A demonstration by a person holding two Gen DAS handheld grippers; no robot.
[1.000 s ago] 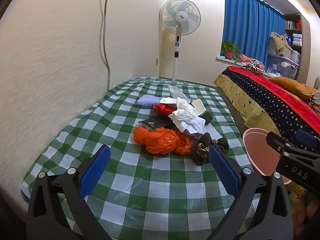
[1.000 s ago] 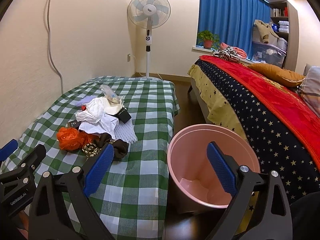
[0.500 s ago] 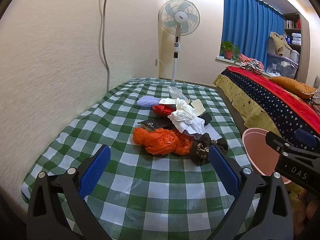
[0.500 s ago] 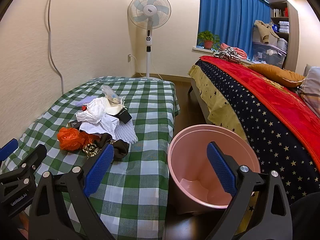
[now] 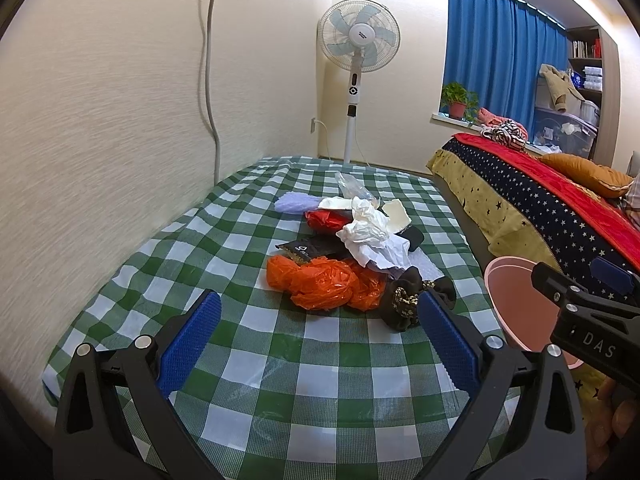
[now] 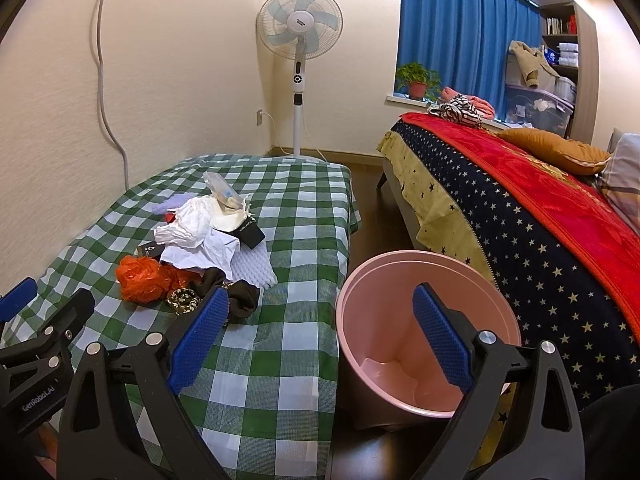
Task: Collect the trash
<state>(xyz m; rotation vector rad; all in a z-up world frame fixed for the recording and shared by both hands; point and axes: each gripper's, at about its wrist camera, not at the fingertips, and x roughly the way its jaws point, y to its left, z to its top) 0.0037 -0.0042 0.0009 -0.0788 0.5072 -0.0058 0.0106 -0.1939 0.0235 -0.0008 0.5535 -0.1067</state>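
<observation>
Left gripper [image 5: 318, 340]: wide, empty, low in frame. Right gripper [image 6: 320, 330]: wide, empty, over bin [image 6: 404, 264] at lower centre. Trash [image 5: 348, 256]: heaped mid-frame on checked cloth [image 5: 280, 352]. Advance left, straddle orange bag [image 5: 320, 282], close low on crumpled bulk.

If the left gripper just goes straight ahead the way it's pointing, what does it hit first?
Most likely the orange plastic bag at the near edge of the trash pile. The open left gripper points over bare checkered cloth toward it, though depth is hard to judge here.
</observation>
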